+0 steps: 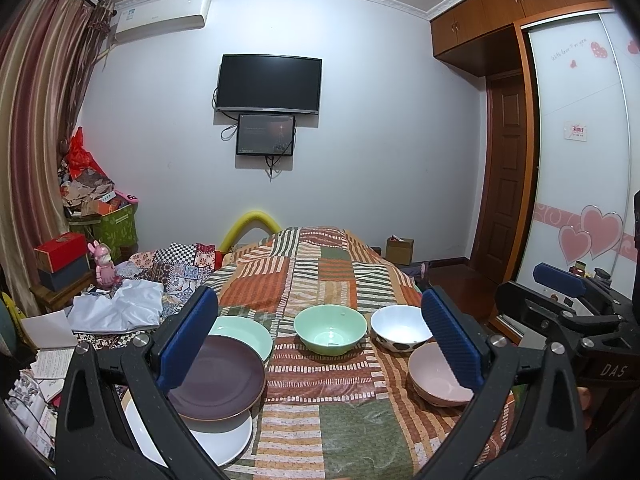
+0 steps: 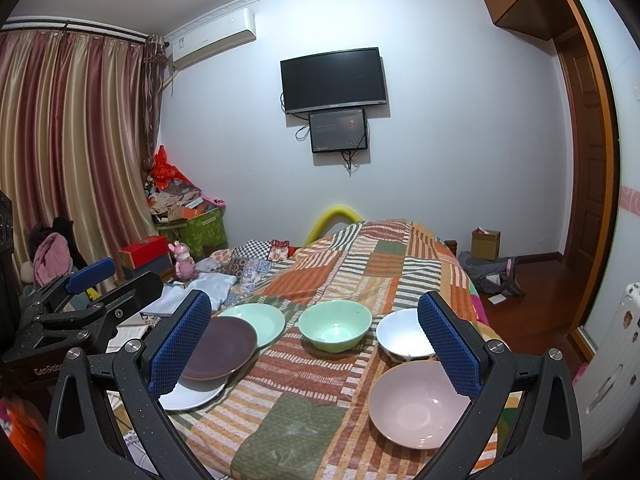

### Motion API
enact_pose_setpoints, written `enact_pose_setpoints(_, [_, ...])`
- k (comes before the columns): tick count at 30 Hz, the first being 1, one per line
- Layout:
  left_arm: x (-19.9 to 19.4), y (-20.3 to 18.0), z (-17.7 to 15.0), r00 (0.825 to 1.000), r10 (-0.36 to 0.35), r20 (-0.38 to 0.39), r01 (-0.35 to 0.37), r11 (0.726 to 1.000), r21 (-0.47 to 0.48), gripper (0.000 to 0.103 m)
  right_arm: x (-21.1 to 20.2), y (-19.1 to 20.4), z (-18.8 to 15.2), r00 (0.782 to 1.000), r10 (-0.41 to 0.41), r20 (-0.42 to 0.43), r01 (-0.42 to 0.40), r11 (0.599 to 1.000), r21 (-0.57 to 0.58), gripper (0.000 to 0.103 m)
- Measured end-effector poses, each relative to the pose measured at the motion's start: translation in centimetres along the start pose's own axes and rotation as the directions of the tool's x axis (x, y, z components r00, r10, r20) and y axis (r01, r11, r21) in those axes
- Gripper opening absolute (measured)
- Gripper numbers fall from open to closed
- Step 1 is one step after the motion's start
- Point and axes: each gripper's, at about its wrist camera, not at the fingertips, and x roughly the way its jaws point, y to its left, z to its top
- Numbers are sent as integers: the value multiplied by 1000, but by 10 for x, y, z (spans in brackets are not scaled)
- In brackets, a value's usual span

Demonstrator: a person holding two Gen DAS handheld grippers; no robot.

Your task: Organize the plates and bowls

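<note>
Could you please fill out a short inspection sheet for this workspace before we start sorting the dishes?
Surface: patchwork quilt on a bed, wrinkled.
Job's things: purple plate overlapping green plate and white plate; green bowl, white bowl, pink bowl standing separately.
Clutter: folded cloth, papers, boxes, pink figurine left of the quilt.
Grippers: left gripper and right gripper open, holding nothing.
Cables: wires under wall screens.
Surroundings: curtains, air conditioner, wardrobe.

place: home bedroom | evidence: quilted bed [image 1: 312, 264], wardrobe [image 1: 576, 160], curtains [image 2: 72, 152], wall TV [image 1: 269, 84], air conditioner [image 1: 162, 16]
</note>
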Motion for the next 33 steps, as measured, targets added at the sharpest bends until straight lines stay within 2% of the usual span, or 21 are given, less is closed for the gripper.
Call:
enact_pose_setpoints(15, [15,15,-8,999,-3,-36,3,1000,-9,103,19,4,-6,999,17,-41,-16,1000,14,103])
enact_pose_setpoints(23, [44,46,-19,991,12,-133,-17,999,-34,103,49,14,-19,992,37,-119,-37,999,2,103])
enact_pose_setpoints(28, [68,73,-32,975,74,-212,-80,997,-16,103,75,24,-27,981,56,-188,-58,998,-7,103])
enact_pose_setpoints(33, [97,106,-49,942,110,-318,-130,991,-43,103,101,36,-37,964,79,-254,-87,996,-22,103])
